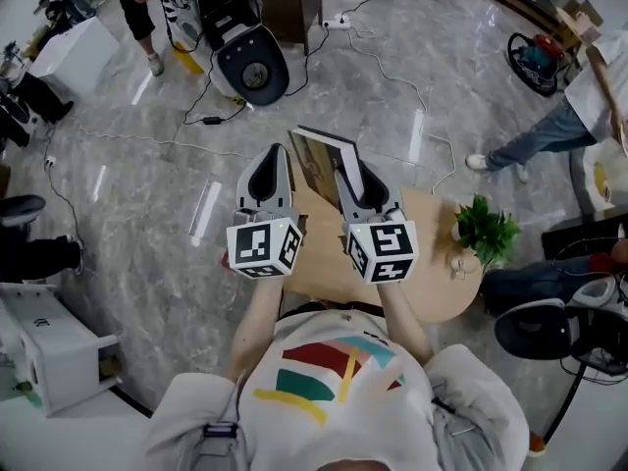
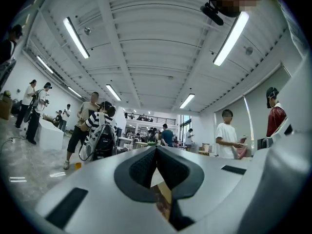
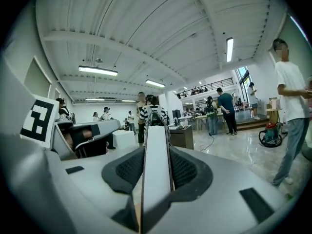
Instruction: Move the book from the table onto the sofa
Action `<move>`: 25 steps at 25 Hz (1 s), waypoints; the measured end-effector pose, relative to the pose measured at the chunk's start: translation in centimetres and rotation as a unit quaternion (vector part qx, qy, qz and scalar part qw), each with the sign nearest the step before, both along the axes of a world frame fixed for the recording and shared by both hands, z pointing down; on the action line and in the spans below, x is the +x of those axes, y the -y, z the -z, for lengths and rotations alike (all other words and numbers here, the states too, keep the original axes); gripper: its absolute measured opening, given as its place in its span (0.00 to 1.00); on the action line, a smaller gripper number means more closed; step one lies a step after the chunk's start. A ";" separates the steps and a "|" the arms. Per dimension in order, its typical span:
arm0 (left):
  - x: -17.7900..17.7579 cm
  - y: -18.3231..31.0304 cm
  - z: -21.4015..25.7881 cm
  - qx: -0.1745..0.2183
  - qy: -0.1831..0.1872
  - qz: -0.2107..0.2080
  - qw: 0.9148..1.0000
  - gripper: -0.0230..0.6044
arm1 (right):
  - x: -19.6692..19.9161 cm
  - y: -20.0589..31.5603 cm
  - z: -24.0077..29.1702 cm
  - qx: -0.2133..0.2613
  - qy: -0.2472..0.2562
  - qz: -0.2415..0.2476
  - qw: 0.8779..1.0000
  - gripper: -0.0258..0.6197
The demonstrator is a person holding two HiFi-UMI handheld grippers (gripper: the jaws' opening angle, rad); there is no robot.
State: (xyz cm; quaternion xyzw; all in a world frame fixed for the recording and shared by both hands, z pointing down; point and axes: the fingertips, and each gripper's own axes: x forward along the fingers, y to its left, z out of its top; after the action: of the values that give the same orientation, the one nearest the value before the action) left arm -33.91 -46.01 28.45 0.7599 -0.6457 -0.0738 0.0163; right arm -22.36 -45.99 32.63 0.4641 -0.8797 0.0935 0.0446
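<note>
Gripping one book, left hand-held gripper and right hand-held gripper

A round table of light wood stands on a grey, glossy stone floor. On the table, near its right edge, is a small green plant, and just beside the plant stands a small clear thing which I cannot identify. On the floor lie long cables and a white power strip. A white box also stands on the floor.
</note>
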 end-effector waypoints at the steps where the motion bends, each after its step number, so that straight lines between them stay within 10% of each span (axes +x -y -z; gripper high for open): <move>1: -0.2 -0.8 0.1 0.002 -0.001 -0.002 1.000 0.05 | 0.2 -1.0 0.3 0.004 0.002 -0.003 1.000 0.28; 19: -2.4 -4.9 -0.9 0.005 -0.030 -0.037 0.999 0.05 | -0.4 -6.9 1.7 0.027 -0.032 -0.043 0.998 0.28; 25: 1.7 -3.6 -1.9 -0.004 -0.042 -0.100 0.994 0.05 | 3.1 -7.5 1.7 0.022 -0.055 -0.098 0.993 0.28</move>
State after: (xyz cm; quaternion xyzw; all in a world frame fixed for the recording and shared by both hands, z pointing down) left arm -32.24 -42.44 30.34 0.8167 -0.5656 -0.1011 0.0533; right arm -19.30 -38.44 30.92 0.5534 -0.8280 0.0526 0.0736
